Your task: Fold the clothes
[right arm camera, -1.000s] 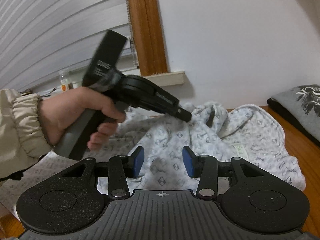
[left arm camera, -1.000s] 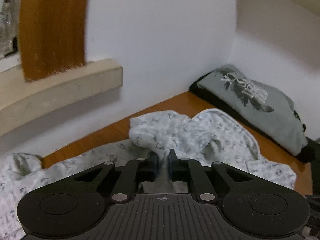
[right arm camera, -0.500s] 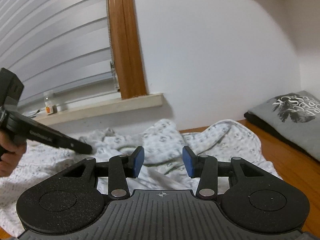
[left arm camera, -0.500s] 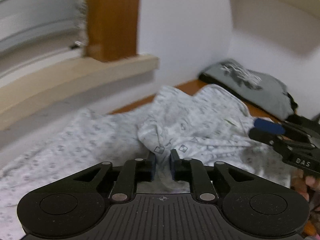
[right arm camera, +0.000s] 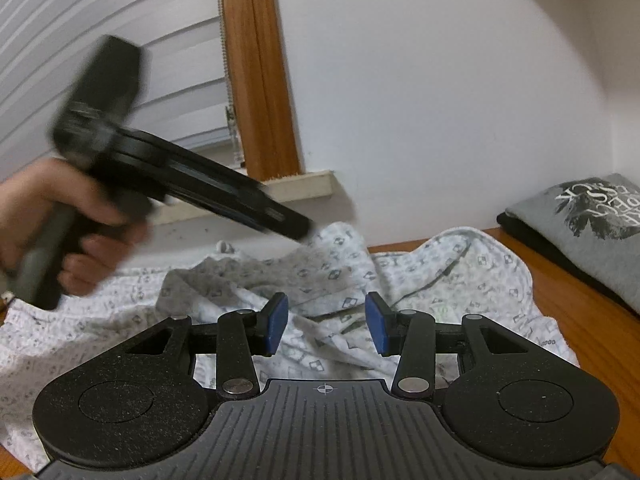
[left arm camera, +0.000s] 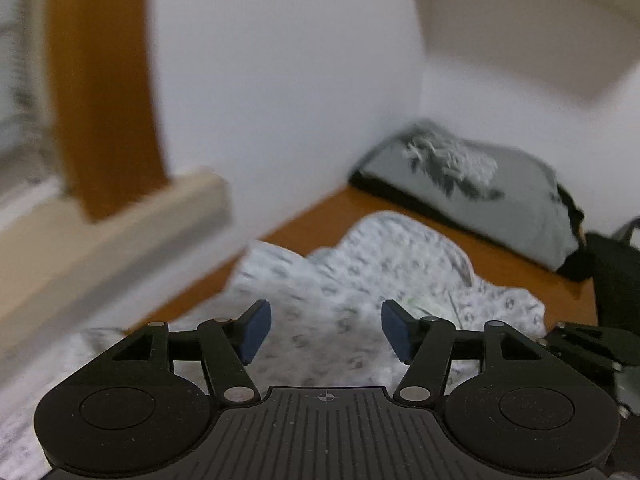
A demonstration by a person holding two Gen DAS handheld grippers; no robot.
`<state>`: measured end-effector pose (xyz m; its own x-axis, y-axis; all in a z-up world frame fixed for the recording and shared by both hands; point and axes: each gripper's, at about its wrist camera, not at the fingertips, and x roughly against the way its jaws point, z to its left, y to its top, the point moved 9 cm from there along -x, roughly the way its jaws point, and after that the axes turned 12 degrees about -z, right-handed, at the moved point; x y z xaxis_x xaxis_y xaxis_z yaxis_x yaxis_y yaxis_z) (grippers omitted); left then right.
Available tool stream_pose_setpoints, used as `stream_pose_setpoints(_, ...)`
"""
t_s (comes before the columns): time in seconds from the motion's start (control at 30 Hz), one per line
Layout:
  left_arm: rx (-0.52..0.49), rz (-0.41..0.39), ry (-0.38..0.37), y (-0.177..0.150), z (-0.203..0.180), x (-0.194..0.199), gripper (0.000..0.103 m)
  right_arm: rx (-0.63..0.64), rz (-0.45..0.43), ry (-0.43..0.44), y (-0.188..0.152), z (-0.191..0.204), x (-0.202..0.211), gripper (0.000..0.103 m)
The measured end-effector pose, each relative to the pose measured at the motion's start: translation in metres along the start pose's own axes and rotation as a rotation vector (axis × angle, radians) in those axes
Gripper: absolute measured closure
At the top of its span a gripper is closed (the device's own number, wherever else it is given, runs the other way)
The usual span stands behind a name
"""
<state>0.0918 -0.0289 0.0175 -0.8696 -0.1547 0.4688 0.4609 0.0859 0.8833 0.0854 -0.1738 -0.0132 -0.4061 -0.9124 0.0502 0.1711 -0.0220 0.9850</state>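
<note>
Beside the folded grey shirt (right arm camera: 588, 236), my patterned garment (right arm camera: 420, 276) lies rumpled, unfolded; both tongs, left (left arm camera: 326, 330) and right (right arm camera: 326, 328), gape empty.

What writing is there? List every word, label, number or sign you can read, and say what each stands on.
No text can be quoted with confidence.
Grey folded shirt: white lettering over a dark print, seen upside down; not reliably readable.
Patterned white garment: a greenish label and tiny dark print near its edge, both too small to read.
Left wrist view: blurred by motion, nothing legible.
</note>
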Motion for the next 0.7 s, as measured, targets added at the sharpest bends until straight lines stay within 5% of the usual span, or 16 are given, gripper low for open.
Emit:
stream_pose_setpoints(0.1, -0.043, 0.05, -0.034, -0.01, -0.013, -0.021, 0.025, 0.003, 0.007, 0.009, -0.001, 0.001, -0.001, 0.059)
stream_pose_setpoints(0.17, -0.068, 0.08, -0.013, -0.022, -0.013, -0.029, 0.038, 0.003, 0.009, 0.013, -0.001, 0.002, -0.001, 0.059)
stream_pose_setpoints(0.23, -0.076, 0.102, -0.003, -0.029, -0.008, -0.031, 0.079, 0.003, 0.011, 0.016, -0.001, 0.002, -0.001, 0.059)
stream_pose_setpoints(0.3, -0.063, 0.087, -0.006, -0.029, -0.001, -0.022, 0.097, 0.004, 0.017, 0.017, -0.002, 0.002, -0.002, 0.059)
stream_pose_setpoints(0.57, 0.096, -0.17, 0.153, -0.001, 0.081, 0.117, 0.097, 0.01, -0.053, -0.023, 0.002, 0.0, 0.005, 0.059)
stream_pose_setpoints(0.7, 0.172, -0.232, 0.222, -0.022, 0.11, 0.191, 0.103, 0.011, -0.076, -0.023, 0.003, -0.001, 0.008, 0.059)
